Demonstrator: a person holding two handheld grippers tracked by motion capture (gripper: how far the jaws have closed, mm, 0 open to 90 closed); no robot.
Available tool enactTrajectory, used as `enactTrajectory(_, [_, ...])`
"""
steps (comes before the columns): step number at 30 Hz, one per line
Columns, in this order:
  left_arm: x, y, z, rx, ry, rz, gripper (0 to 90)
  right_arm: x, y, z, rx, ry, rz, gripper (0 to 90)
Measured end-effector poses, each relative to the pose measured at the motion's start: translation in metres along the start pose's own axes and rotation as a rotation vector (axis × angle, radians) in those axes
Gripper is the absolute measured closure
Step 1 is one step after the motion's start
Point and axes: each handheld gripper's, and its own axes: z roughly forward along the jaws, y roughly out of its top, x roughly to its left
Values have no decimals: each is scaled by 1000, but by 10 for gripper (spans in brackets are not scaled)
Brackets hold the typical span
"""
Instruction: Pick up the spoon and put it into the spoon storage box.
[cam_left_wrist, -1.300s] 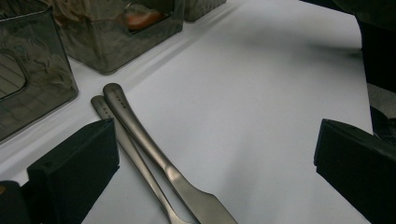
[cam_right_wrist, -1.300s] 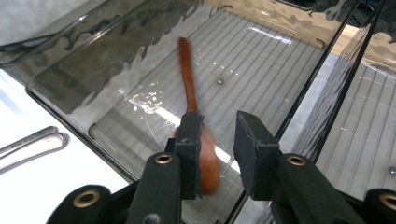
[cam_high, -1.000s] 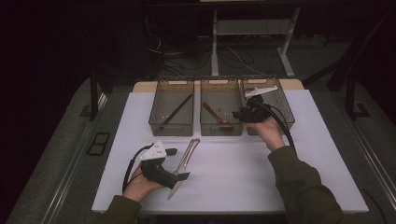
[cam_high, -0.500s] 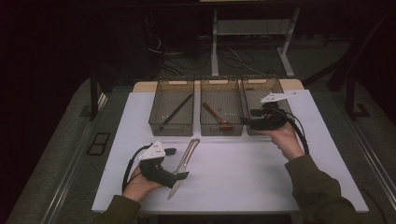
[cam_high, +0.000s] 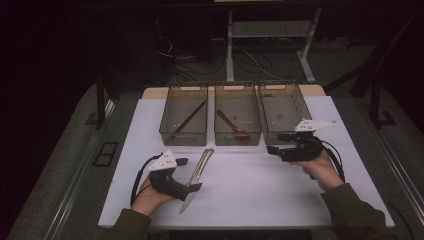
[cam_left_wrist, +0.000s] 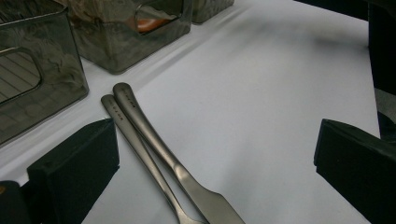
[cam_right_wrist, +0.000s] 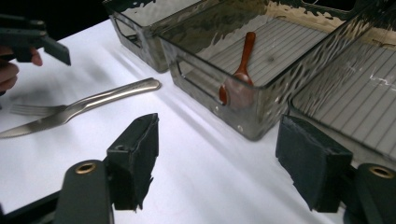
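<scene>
Left hand-held gripper (cam_high: 192, 186) sits low on the counter (cam_high: 260, 190), jaws wide apart and empty, straddling the butter knife (cam_left_wrist: 163, 154) and fork (cam_left_wrist: 140, 149) — lined up for a pickup, I judge. Both utensils lie side by side, touching, just before the left bin (cam_high: 183, 134), which has a dark stick. Middle bin (cam_high: 238, 136) has a wooden spoon (cam_right_wrist: 240, 70). Right hand-held gripper (cam_high: 274, 149) — agape, holding nothing — hovers near the right bin (cam_high: 285, 135).
</scene>
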Motion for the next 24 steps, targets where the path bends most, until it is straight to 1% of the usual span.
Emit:
enactTrajectory(4, [-1, 0, 0, 2, 1, 4, 0, 4, -10, -8, -27, 2, -11, 270])
enactTrajectory(7, [-1, 1, 0, 3, 1, 7, 0, 8, -18, -13, -39, -5, -18, 252])
enactTrajectory(11, [-2, 1, 0, 2, 1, 7, 0, 11, -30, -17, -33, -16, -20, 226])
enactTrajectory(14, [-3, 1, 0, 3, 3, 6, 0, 11, -39, -18, -27, -25, -19, 225])
enactTrajectory(15, [-3, 2, 0, 3, 3, 7, 0, 12, -42, -19, -23, -31, -10, 225])
enactTrajectory(18, [-3, 2, 0, 3, 4, 9, 0, 11, -51, -21, -19, -32, 5, 211])
enactTrajectory(19, [-3, 2, -1, 3, 4, 9, 0, 11, -54, -22, -20, -32, 6, 195])
enactTrajectory(20, [-2, 2, 0, 1, 5, 13, 0, 12, -56, -23, -17, -35, 4, 193])
enactTrajectory(22, [-3, 2, 0, 4, 6, 9, 0, 13, -62, -26, -15, -41, -7, 189])
enactTrajectory(24, [-3, 2, 0, 6, 6, 10, 0, 13, -68, -28, -14, -36, 1, 184])
